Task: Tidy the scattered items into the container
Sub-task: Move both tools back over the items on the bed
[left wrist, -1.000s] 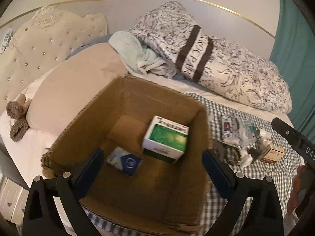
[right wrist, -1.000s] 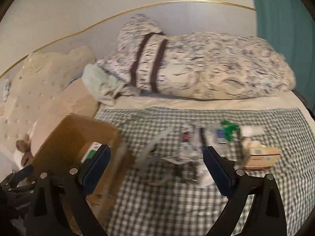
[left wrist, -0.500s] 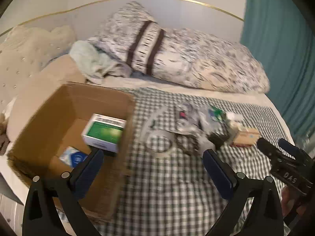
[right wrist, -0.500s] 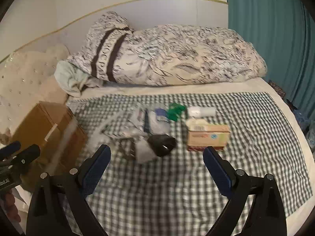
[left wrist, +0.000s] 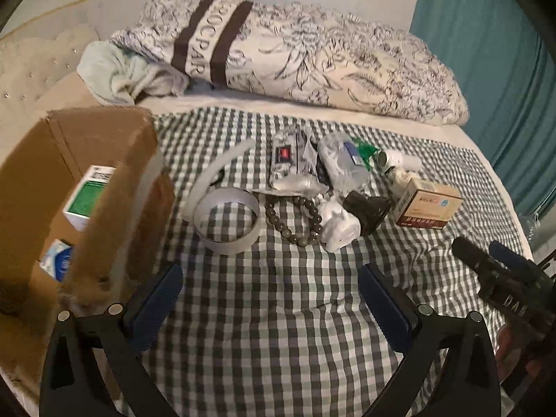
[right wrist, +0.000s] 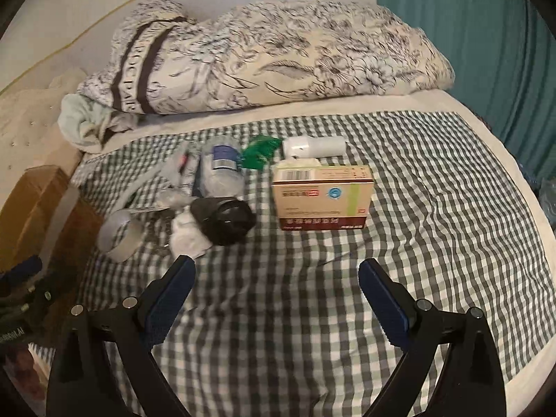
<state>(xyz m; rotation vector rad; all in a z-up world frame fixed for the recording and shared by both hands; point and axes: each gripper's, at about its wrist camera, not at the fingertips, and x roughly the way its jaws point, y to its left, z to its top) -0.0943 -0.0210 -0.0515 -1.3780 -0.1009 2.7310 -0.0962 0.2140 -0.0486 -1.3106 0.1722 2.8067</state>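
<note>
The bed carries a grey-and-white checked cloth [right wrist: 434, 208] on which the scattered items lie. The open brown cardboard box [left wrist: 104, 180] stands at the left edge of the cloth; it contains a green-and-white carton [left wrist: 87, 194] and a small blue-and-white packet [left wrist: 57, 262].

Left claw [left wrist: 269, 295]: spread wide, holding nothing, above bare cloth just beside the cardboard box. Right claw [right wrist: 276, 290]: spread wide, holding nothing, above bare cloth in front of the items; in the left wrist view it [left wrist: 483, 255] appears at the right edge.

Items on the cloth, in descending size:
- Tan-and-maroon cardboard medicine box [right wrist: 321, 196], lying flat, directly ahead of the right claw.
- Grey tape ring [left wrist: 227, 220] with a loose tail, nearest the cardboard box.
- Clear plastic bottle with blue label [right wrist: 224, 170], lying on its side.
- Silver foil packet [left wrist: 290, 166].
- Black cup-shaped part [right wrist: 226, 220], touching a crumpled white object [right wrist: 186, 236].
- White cylindrical container [right wrist: 314, 146], lying on its side behind the medicine box.
- Dark bead bracelet [left wrist: 293, 220].
- Green wrapper [right wrist: 260, 149].
</note>
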